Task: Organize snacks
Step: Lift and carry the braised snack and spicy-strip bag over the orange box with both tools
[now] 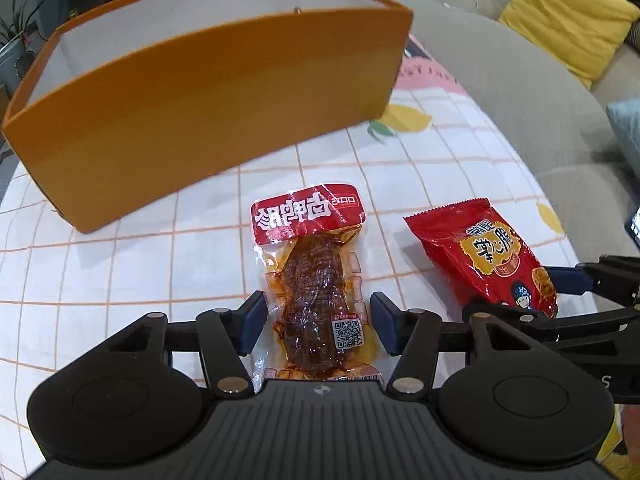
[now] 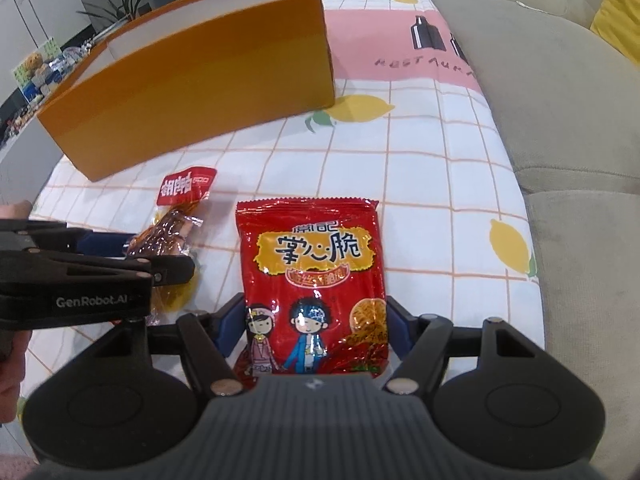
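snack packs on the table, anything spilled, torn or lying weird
Nothing stands out. The clear meat pack and the red crisp packet both lie flat and sealed on the tablecloth, side by side in front of the orange box. No spill shows.

1. Both views are brightly and evenly lit, with soft indoor light falling from above.
2. Shadows are faint: a pale grey one lies on the surface (image 1: 120, 264) beside the orange box (image 1: 208, 108), and a soft one sits under the red snack bag (image 2: 312, 280).
3. Small white glare spots glint on the clear meat pouch (image 1: 316, 280) and on the red bag's foil.
4. The orange box looks slightly smeared and soft at its edges, while the near packets stay sharp.
5. Fisheye distortion bends the box and the surface's grid lines, and the picture corners go dark.
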A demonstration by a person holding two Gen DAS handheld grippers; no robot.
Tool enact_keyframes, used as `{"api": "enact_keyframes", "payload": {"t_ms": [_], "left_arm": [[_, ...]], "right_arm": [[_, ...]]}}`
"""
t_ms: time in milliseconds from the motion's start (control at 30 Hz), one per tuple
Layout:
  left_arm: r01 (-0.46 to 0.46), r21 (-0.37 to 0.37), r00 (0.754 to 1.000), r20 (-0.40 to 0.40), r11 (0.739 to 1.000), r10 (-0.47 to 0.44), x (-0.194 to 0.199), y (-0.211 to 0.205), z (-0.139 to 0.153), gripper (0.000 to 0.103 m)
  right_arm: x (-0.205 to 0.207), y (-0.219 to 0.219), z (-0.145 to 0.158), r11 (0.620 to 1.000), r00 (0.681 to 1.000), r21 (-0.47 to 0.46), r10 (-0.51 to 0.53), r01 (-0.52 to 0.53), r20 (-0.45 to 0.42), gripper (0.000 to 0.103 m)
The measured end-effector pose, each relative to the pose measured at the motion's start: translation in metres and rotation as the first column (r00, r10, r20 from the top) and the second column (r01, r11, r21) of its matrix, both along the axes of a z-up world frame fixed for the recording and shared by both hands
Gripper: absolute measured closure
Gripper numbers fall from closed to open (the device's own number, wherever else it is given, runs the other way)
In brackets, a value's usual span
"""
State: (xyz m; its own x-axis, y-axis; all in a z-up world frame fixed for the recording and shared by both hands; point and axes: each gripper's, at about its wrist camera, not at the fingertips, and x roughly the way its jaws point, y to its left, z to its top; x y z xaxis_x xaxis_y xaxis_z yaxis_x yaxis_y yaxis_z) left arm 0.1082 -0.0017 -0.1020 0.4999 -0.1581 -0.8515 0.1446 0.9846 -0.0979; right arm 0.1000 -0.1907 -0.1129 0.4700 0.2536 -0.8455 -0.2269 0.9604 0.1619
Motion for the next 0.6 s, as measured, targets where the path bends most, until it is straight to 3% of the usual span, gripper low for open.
{"api": "enact_keyframes", "payload": {"t_ms": [233,600], "left_arm": [[-0.023,-0.043,0.997,0.079,0.999,0.027,-0.002,0.007,0.033,0.039],[-0.046,-0.076,0.98,0.192,0.996,0.06,0.018,0.026,0.094,0.039]], "right_arm": [[0.0,0.002,0.022,1.0,0.998,0.022,-0.009,0.008,0.066,0.035],[0.019,0.014,0.085,0.997,0.976,0.076,-0.011,-0.005,0.217,0.035]]}}
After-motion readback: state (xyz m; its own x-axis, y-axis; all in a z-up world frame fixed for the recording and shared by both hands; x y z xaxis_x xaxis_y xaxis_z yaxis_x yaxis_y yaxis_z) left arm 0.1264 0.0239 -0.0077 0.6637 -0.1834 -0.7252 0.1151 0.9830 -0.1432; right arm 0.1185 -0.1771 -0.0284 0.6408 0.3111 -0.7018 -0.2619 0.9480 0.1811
